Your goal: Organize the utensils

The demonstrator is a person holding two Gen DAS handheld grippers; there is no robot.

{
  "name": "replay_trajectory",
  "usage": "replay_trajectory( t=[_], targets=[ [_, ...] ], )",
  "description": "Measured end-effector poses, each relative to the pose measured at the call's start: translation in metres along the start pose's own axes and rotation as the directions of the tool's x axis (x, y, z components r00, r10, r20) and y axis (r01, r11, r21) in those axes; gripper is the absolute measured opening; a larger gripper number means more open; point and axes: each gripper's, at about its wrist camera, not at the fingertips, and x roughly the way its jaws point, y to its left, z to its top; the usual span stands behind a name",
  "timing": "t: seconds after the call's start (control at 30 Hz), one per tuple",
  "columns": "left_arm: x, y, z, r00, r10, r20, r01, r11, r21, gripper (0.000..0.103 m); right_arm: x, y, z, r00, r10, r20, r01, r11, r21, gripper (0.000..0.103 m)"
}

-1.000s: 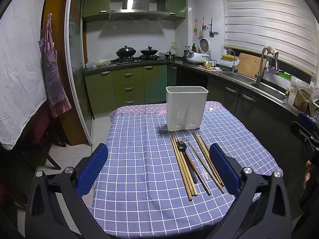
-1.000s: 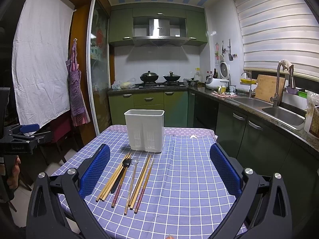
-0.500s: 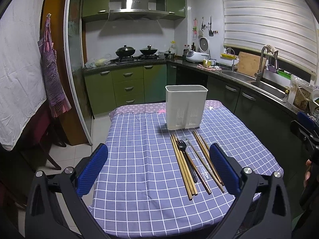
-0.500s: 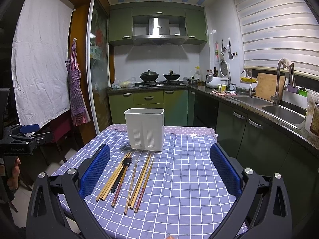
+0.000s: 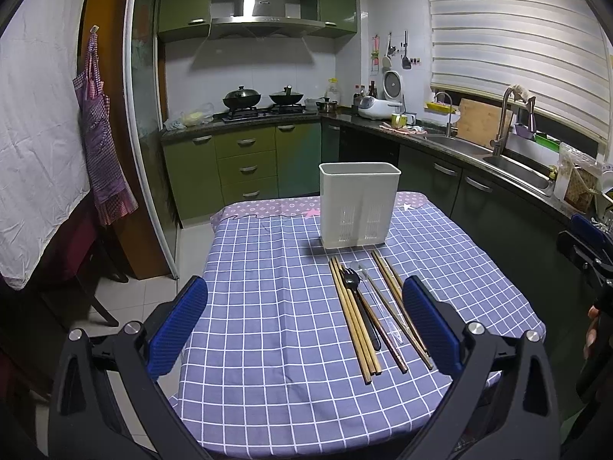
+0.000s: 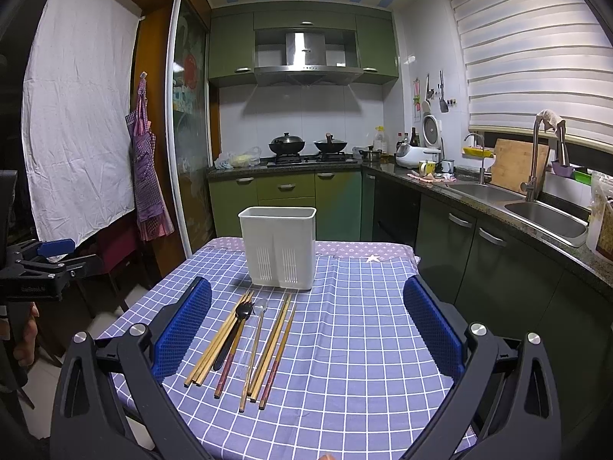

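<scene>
Both grippers hang above the near table edge, the left gripper (image 5: 304,322) and right gripper (image 6: 306,324) spread wide, holding nothing. Just beyond, chopsticks (image 6: 268,349) and a black fork (image 6: 233,329) lie loose on the checked tablecloth (image 6: 364,345). Farther back stands the white holder (image 6: 279,247). Nothing looks sorted yet; next comes pinching one thin piece.

left gripper (image 5: 304,320) blue-padded, jaws wide apart, empty, above purple checked tablecloth (image 5: 268,306) | white slotted plastic utensil holder (image 5: 359,204) upright | wooden chopsticks (image 5: 354,316) and black spoon (image 5: 358,299) lying before it
</scene>
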Motion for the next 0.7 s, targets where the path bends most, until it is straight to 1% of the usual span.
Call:
replay_trajectory(
  t=[0.7],
  targets=[
    [0.0009,0.0002,-0.0022,1.000,0.000,-0.011,0.000,1.000,0.010,0.097,0.0014,-0.0006,-0.0017,1.000,-0.001,-0.004,0.001,1.000,0.000,0.099]
  ],
)
